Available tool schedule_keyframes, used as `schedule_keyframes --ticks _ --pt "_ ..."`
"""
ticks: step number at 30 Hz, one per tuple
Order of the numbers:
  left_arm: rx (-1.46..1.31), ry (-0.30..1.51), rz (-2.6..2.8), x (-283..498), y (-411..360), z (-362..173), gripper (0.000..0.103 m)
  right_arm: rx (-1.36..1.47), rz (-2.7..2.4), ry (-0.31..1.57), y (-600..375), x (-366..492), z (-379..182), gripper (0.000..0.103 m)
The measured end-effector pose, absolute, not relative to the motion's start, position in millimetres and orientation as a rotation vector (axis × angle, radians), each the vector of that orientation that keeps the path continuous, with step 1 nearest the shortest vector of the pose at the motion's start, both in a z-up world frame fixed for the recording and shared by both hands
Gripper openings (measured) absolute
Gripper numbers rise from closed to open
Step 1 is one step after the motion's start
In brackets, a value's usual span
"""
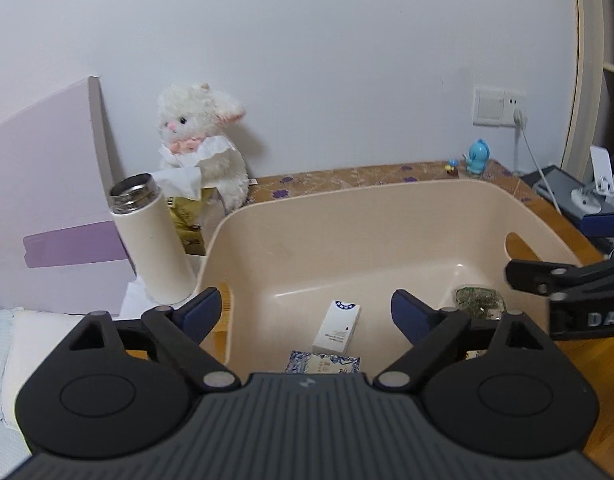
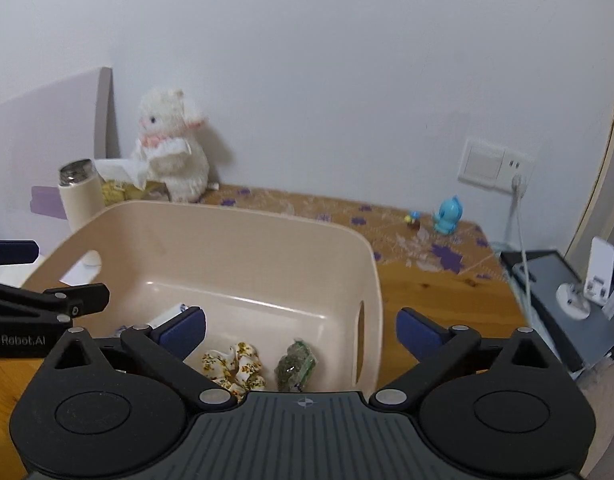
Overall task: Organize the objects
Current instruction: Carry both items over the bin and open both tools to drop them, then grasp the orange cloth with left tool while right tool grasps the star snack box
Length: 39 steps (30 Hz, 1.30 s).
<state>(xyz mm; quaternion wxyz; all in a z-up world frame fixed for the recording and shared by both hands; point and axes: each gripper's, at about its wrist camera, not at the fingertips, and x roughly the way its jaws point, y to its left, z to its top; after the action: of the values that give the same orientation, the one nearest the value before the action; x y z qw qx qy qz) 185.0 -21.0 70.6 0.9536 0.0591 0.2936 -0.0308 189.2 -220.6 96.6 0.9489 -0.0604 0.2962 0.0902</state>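
1. Left wrist view: your left gripper point(image 1: 305, 307) hangs wide open and empty over the beige bin point(image 1: 387, 204), where the white box point(image 1: 337, 326) and green packet point(image 1: 479, 300) are already collected.
2. Right gripper point(image 2: 301, 330), also spread and empty, straddles the bin's right wall above the floral cloth point(image 2: 235, 366).
3. White bottle point(image 1: 151, 240) stands outside, beside the bin's left wall — likely your next pick.

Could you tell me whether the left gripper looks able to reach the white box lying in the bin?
Probably yes: the left gripper is open above the bin, and the white box lies uncovered between its fingers.
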Motion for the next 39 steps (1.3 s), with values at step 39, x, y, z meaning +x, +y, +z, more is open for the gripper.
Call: schedule_keyframes --ticks 39 --pt "0.122 0.814 -0.061 105.4 31.7 -20.4 0.097 -0.14 0.289 0.904 -221.5 92.7 1.5 0.103"
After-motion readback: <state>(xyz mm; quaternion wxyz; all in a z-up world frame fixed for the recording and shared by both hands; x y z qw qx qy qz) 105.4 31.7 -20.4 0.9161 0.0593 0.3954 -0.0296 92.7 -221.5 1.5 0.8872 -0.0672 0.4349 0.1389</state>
